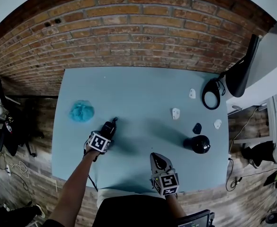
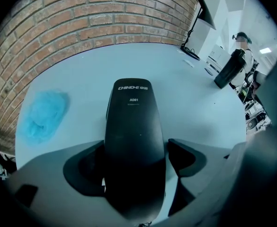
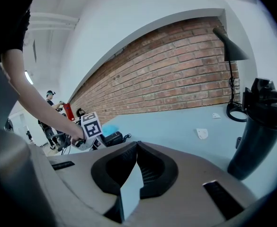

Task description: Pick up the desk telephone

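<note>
The desk telephone (image 1: 112, 123) is black and sits left of centre on the light blue table (image 1: 143, 89), with a short cord at its far end. My left gripper (image 1: 106, 130) points steeply down over it. In the left gripper view the black handset (image 2: 134, 122) fills the space between the jaws of my left gripper (image 2: 134, 148); a thin light strip shows beside the right pad, so the pads do not press on it. My right gripper (image 1: 160, 161) hovers near the table's front edge, jaws together and empty (image 3: 136, 144). From there the telephone (image 3: 112, 137) shows at the left.
A blue cloth (image 1: 82, 111) lies left of the telephone. A black flask (image 1: 200, 144) stands at the right, with small white pieces (image 1: 176, 113) and a dark one (image 1: 197, 127) near it. A desk lamp's ring base (image 1: 211, 94) sits far right. A brick wall (image 1: 129, 27) runs behind.
</note>
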A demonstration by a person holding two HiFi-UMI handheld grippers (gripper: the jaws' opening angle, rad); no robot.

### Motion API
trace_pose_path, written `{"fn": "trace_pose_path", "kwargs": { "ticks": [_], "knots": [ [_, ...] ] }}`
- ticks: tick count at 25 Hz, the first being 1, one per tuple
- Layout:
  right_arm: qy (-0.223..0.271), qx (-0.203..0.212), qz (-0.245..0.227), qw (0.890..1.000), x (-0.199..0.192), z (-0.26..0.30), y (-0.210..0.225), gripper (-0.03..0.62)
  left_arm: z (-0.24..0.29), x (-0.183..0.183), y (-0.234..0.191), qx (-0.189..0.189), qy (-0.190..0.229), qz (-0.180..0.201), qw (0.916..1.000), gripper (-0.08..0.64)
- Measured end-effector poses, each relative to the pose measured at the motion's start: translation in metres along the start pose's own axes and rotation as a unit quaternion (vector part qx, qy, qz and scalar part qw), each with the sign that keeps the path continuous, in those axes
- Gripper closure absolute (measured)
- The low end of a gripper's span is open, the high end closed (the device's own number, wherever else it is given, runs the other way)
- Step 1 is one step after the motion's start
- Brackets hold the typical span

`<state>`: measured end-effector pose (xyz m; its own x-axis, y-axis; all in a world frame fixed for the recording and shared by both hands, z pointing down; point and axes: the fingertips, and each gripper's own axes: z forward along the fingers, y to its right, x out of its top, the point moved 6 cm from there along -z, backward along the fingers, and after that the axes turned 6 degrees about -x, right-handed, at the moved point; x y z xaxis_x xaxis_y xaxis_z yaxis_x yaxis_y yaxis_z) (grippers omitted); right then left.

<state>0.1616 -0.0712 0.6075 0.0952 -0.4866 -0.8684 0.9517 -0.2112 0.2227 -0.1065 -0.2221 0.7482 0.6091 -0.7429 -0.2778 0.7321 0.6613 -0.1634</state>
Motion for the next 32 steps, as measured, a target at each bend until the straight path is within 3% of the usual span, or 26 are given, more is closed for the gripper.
{"fn": "trace_pose_path", "kwargs": {
  "ticks": [7, 21, 26, 32],
  "knots": [
    [0.007, -0.007, -0.019, 1.0, 0.004, -0.002, -0.002, 0.584, -0.011, -0.002, -0.011, -0.009, 0.025, -0.037, 0.999, 0.245],
    [0.0, -0.008, -0.022, 1.0, 0.004, -0.003, 0.0, 0.584, -0.011, -0.003, -0.012, -0.004, 0.039, -0.043, 0.9983, 0.252],
    [-0.002, -0.017, -0.026, 1.0, 0.005, -0.005, 0.006, 0.584, -0.01, -0.007, -0.012, -0.008, 0.071, -0.03, 0.997, 0.253],
    [0.005, -0.017, -0.036, 0.999, 0.013, -0.006, 0.005, 0.584, -0.014, -0.009, -0.011, 0.005, 0.086, -0.051, 0.995, 0.266]
  ]
}}
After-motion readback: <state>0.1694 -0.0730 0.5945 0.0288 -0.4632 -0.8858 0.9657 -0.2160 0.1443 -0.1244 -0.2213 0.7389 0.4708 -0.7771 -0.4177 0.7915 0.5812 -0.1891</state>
